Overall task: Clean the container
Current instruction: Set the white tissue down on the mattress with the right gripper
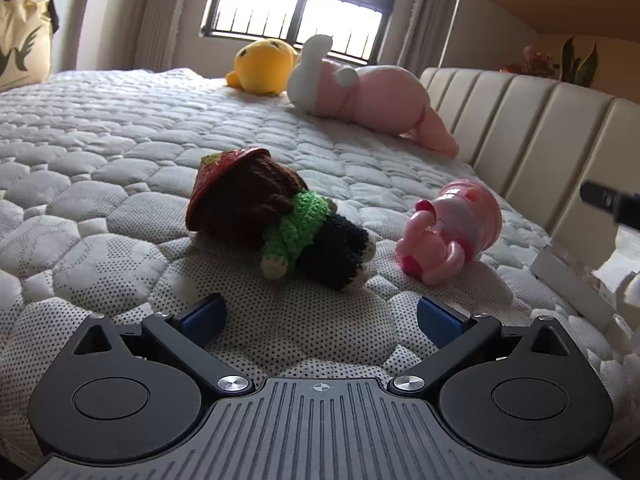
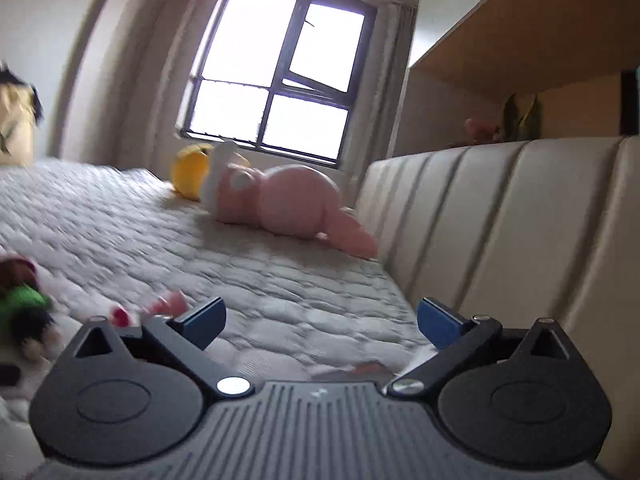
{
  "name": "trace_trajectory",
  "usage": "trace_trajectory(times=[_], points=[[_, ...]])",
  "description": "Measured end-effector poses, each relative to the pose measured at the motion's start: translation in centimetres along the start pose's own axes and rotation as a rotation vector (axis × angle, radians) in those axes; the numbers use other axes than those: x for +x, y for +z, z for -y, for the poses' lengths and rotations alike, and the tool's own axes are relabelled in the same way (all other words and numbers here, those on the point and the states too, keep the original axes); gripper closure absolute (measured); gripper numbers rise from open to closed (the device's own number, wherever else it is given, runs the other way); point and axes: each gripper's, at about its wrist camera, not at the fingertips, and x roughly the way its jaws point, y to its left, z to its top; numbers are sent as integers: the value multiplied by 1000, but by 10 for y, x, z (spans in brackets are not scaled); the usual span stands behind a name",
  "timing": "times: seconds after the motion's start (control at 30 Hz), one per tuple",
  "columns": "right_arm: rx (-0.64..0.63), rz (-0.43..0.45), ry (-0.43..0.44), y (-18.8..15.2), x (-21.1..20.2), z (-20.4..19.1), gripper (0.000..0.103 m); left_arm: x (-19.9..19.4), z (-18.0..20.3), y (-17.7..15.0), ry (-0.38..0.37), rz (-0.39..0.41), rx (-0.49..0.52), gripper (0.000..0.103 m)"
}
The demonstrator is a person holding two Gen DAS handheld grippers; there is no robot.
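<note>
1. Left gripper [image 1: 320, 316]: jaws spread wide, nothing between the blue pads [image 1: 206, 314]; bottom centre of the left wrist view, low over the quilted mattress [image 1: 100, 128].
2. Just ahead, frame centre: crocheted doll [image 1: 280, 220] lying on its side, brown hair, red hat, green top, black trousers.
3. Right of it, apart: pink plastic pig figure [image 1: 452, 232], tipped over.
4. Right edge: part of a clear container [image 1: 576, 280], rim only; contents cannot be told.
5. Upper centre, near the window [image 1: 296, 0]: yellow plush [image 1: 260, 66] touching a pink-and-white plush rabbit [image 1: 360, 96], beside the padded headboard [image 1: 540, 136].
6. Right gripper [image 2: 320, 322]: jaws equally wide, empty; view blurred. Lower centre, over the mattress next to the headboard.
7. Lower left of that view: doll and pig, smeared.
</note>
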Motion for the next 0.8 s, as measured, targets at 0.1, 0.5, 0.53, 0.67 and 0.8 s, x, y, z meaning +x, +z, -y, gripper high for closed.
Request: trace_trajectory(times=[0.1, 0.5, 0.53, 0.67, 0.8], points=[[168, 69, 142, 25, 7, 16, 0, 1, 5, -1, 13, -17, 33, 0], [229, 65, 86, 12, -1, 18, 0, 4, 12, -6, 26, -29, 91, 0], [236, 76, 64, -2, -13, 16, 0, 3, 14, -7, 24, -22, 94, 0], [120, 65, -62, -60, -53, -4, 0, -8, 16, -11, -18, 13, 81, 0], [54, -2, -157, -106, -79, -28, 0, -22, 23, -18, -22, 27, 93, 0]])
